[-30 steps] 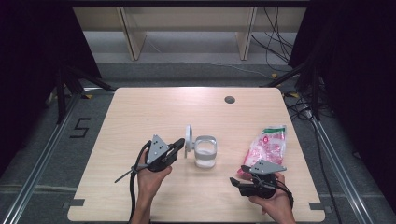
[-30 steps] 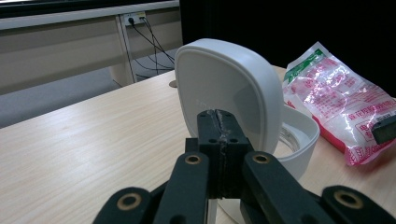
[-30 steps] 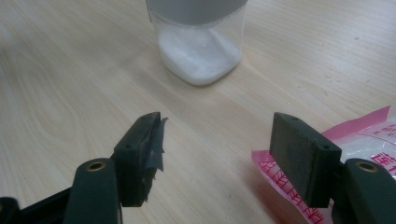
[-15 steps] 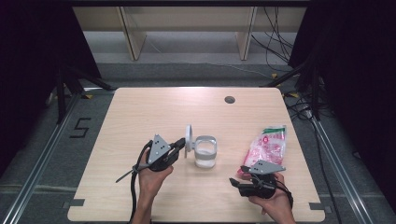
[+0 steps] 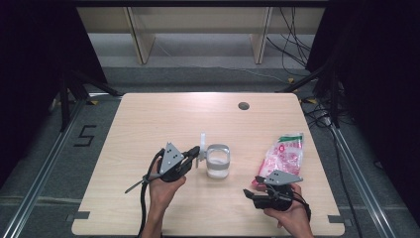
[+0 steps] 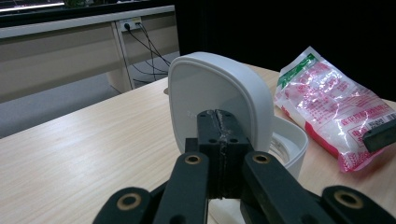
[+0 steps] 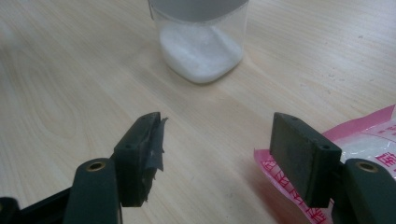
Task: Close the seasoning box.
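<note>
Two grippers at table [image 5: 148, 114] near edge: left gripper [image 5: 194, 152] clamped on white lid [image 6: 219, 98], upright beside jar [image 5: 218, 160]; right gripper [image 5: 251, 194] jaws apart, empty. Pink bag [image 5: 285, 153] near right edge, print unreadable.

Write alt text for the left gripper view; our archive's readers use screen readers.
The left claw, jaws closed together, sits against the raised white hinged lid of an open container on a light wooden table. A pink and white printed bag lies to the right.
</note>
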Demonstrator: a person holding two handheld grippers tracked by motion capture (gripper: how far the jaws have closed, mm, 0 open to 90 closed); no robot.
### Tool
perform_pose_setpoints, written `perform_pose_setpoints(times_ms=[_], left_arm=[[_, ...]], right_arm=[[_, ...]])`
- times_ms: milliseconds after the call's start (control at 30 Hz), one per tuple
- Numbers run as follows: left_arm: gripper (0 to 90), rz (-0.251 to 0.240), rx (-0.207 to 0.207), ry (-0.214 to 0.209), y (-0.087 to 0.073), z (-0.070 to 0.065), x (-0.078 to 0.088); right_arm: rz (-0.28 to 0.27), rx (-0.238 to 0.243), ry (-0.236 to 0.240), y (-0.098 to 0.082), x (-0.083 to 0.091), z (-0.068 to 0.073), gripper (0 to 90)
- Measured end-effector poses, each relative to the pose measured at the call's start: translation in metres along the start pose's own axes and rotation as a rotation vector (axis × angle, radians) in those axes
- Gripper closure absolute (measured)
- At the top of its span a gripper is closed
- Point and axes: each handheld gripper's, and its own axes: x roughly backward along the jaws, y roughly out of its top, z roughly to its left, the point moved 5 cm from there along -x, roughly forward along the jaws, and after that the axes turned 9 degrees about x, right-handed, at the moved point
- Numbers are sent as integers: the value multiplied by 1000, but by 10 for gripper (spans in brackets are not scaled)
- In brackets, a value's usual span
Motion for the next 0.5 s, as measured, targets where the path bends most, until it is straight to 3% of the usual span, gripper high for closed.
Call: perform_pose_setpoints(times_ms=[500], left_arm=[[889, 2, -27, -31, 4, -14, -7]], right_arm=[[1, 19, 10, 0, -1, 1, 354]])
